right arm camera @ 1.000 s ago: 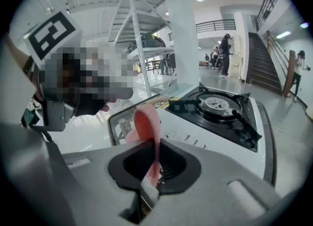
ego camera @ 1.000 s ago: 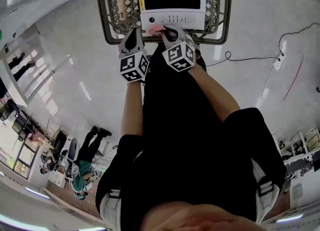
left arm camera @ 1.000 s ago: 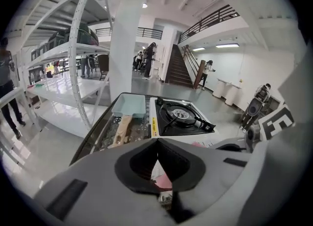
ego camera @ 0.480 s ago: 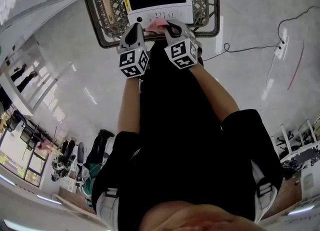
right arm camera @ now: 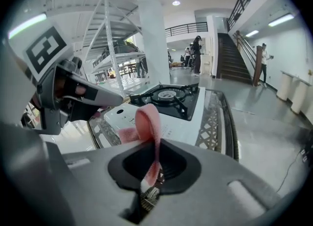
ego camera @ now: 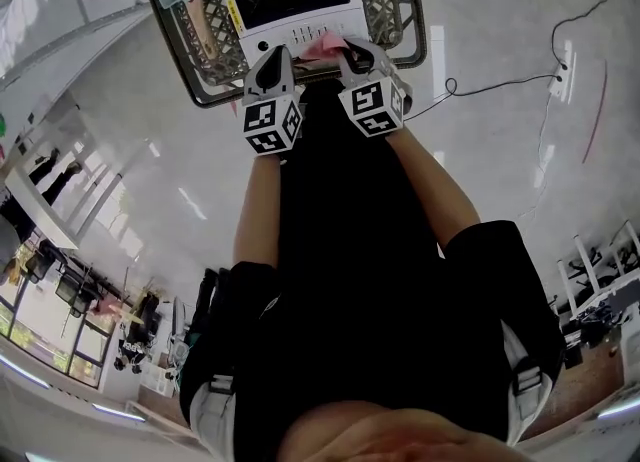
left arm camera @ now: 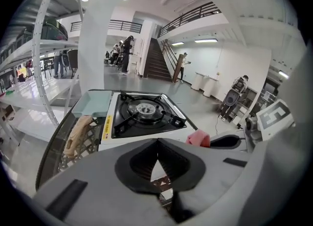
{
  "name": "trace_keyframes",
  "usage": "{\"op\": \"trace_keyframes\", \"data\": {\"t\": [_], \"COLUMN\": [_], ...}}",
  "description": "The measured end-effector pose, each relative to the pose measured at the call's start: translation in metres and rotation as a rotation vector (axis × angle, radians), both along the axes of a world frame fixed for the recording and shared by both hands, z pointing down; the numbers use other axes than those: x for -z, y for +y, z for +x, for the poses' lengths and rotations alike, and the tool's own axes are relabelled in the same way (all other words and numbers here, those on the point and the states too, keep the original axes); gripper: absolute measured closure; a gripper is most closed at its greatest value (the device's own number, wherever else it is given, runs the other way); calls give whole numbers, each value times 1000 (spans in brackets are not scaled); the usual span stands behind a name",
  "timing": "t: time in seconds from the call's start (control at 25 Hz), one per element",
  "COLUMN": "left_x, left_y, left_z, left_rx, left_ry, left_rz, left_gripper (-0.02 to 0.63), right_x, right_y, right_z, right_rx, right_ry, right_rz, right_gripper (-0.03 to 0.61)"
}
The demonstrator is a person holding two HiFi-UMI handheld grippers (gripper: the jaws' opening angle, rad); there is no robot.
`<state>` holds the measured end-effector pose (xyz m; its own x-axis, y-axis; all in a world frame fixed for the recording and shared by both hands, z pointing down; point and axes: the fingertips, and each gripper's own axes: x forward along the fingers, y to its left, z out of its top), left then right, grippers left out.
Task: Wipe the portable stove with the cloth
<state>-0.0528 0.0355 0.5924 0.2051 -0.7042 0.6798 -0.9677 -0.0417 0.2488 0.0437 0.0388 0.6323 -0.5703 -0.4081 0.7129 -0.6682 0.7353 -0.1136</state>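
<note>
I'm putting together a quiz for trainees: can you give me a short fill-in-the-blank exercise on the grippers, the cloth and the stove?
1. The right gripper is shut on a ___ cloth.
2. The left gripper has its jaws together, and they hold ___.
3. The portable stove has ___ burner.
Missing words: pink; nothing; one.

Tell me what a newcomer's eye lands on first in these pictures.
First, the pink cloth strip pinched in the right gripper, near the front edge of the white portable gas stove with its black burner. Next, the left gripper beside it, jaws shut on nothing, and the pale teal tray at the stove's left side.
</note>
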Motion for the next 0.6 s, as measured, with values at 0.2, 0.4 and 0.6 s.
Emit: {"op": "trace_keyframes", "data": {"t": [0.2,0.4,0.6], "left_x": [0,-4,-3], "left_y": [-10,-13,-16], "left_z": [10,24,21], "left_rx": [-40,-72,-72], "left_ry": [4,7,7], "left_rz": [1,-3,-9], "left_gripper": [614,614,614], "right_x": [2,0,2], "right_y": [-8,-11,-15], "right_z": [19,37,36], "right_rx": [-53,-88,-101], "right_ry": [13,20,20], "right_rz": [8,14,8], "right_gripper": [554,554,554]}}
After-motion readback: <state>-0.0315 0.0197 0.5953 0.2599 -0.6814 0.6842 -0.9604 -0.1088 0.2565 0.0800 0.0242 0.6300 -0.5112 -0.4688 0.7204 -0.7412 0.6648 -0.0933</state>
